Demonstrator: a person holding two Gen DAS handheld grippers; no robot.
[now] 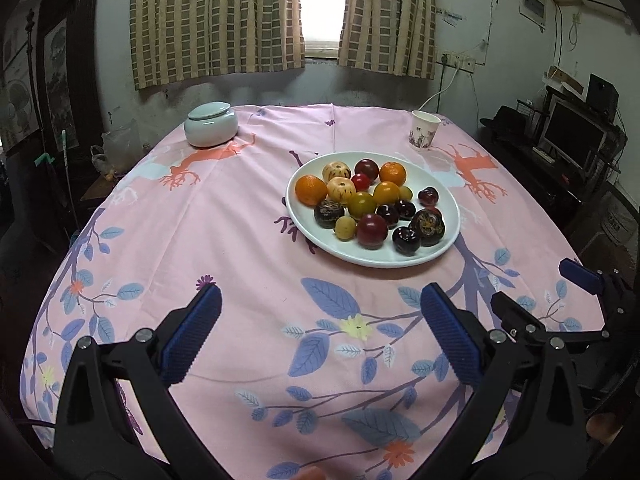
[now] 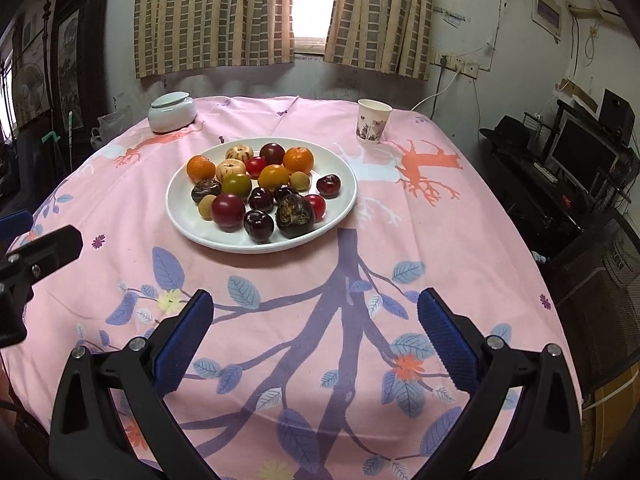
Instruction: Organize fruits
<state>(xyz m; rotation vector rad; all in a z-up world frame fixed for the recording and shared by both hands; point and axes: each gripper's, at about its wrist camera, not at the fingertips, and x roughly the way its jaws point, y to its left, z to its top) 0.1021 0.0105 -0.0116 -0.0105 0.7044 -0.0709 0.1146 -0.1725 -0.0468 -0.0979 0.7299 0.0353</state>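
Plate: I see 1 white round ceramic plate (image 2: 344, 208) mid-table on pink leaf-print tablecloth (image 2: 460, 248).
Fruit: 3 oranges (image 2: 298, 159), 2 pale striped fruits, 3 tan ones, rest red/dark; about 17, overlap blurs count.
Others: 1 lidded celadon jar (image 1: 211, 125), 1 paper cup (image 2: 373, 120).
Left gripper (image 1: 320, 330): jaws wide, empty.
Right gripper (image 2: 314, 330): jaws wide, empty.

You see a pink tablecloth (image 2: 460, 240) printed with blue leaves and purple branches, a white plate (image 2: 180, 216) of orange, dark red and yellow fruit, and a pale celadon jar (image 2: 171, 114) at ten o'clock.
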